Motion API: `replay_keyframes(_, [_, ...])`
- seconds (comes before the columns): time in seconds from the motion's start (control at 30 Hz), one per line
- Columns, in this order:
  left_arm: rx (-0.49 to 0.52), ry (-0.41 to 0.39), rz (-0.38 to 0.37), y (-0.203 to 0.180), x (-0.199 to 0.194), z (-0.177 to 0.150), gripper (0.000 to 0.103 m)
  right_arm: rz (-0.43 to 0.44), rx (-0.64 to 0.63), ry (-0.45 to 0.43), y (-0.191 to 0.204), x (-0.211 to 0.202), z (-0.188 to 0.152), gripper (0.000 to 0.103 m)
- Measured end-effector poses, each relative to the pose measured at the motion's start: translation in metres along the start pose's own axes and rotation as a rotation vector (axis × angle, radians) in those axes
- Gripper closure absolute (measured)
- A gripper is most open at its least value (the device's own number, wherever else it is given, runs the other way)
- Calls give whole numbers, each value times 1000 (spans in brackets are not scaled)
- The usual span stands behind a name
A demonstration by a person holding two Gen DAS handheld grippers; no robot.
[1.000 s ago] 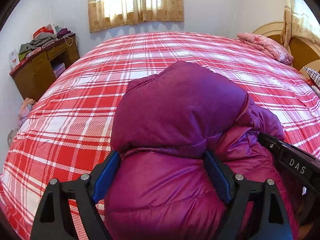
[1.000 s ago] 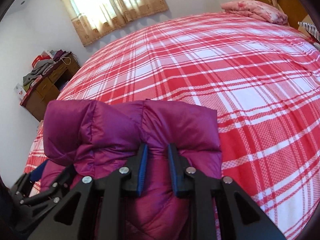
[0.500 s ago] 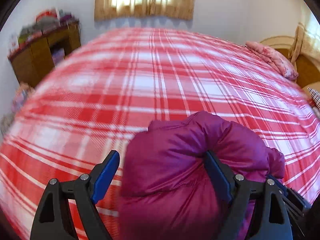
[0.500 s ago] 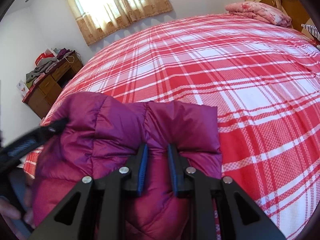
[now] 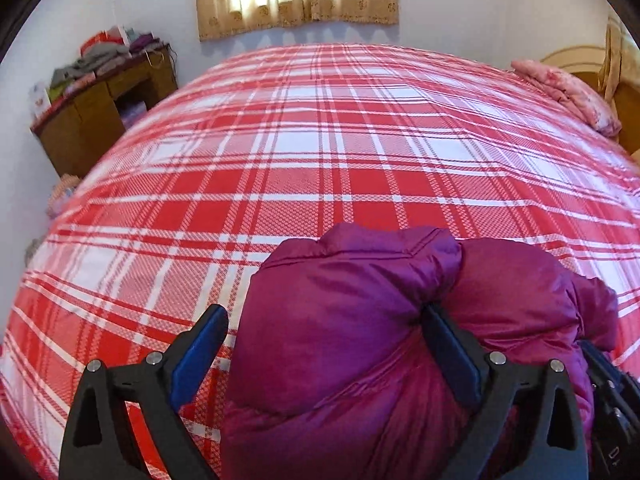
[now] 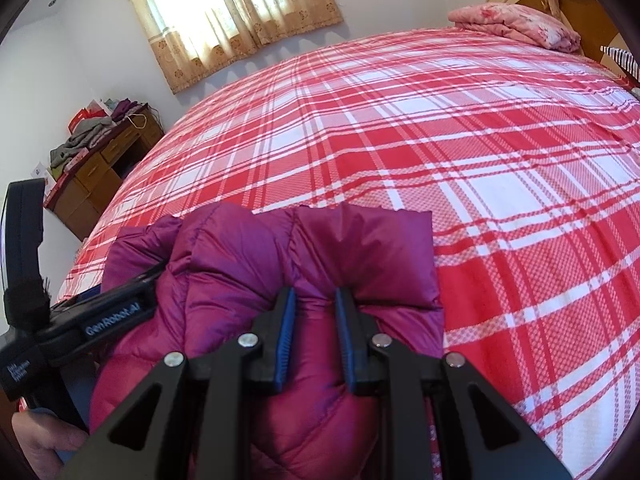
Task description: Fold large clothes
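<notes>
The left claw (image 5: 324,354) has just been opening and is now standing wide: its left pad (image 5: 198,354) is hanging clear over the bedspread, while the right pad (image 5: 450,354) is still lying against a bulge of the purple down jacket (image 5: 340,320), which is sitting between the jaws without being pinched. A second ago the jacket filled the whole gap between those pads; now its folded bulk is sitting off toward the right pad and is resting on the red plaid bed (image 5: 320,160). That is reading as a release after laying a fold down, so this fold is probably finished on the left side.

The right claw (image 6: 312,332) is staying narrow, pinching a puffy ridge of the jacket between its blue pads, with the folded edge lying just ahead of its tips. In the right wrist view the left claw's body is lying to the left, touching the jacket.

Far ahead of both claws, a pink folded quilt (image 6: 516,26) is lying near the headboard, and a wooden desk (image 5: 100,112) piled with clothes is standing off the bed's far left corner. Nothing is lying on the bedspread ahead of the jacket.
</notes>
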State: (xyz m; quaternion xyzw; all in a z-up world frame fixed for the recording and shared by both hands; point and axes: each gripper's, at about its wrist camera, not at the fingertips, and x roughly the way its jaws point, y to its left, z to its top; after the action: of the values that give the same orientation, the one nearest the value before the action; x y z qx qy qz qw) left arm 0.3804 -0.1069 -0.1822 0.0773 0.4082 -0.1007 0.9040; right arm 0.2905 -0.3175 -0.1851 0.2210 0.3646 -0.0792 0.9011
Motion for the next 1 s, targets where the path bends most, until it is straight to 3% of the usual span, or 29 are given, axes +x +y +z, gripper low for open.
replay_keyframes(0.37, [-11, 11, 0, 2, 4, 3, 4, -4, -3, -1, -2, 0, 0, 80])
replay_keyframes(0.6, [3, 5, 39, -1, -1, 4, 3, -17, -12, -1, 0, 1, -1, 80])
replay_keyframes(0.7, [-38, 40, -6, 10, -12, -1, 3, -12, -13, 3, 0, 1, 0, 80])
replay_keyframes(0.83, [-164, 95, -134, 41, -38, -16, 3, -4, -6, 7, -1, 1, 1, 80])
replay_keyframes(0.9, [-221, 77, -182, 57, -57, -29, 3, 2, -2, 7, -3, 1, 1, 80])
replay_keyframes(1.0, [-249, 45, -185, 75, -80, -43, 3, 35, 27, 22, -9, 0, 2, 80])
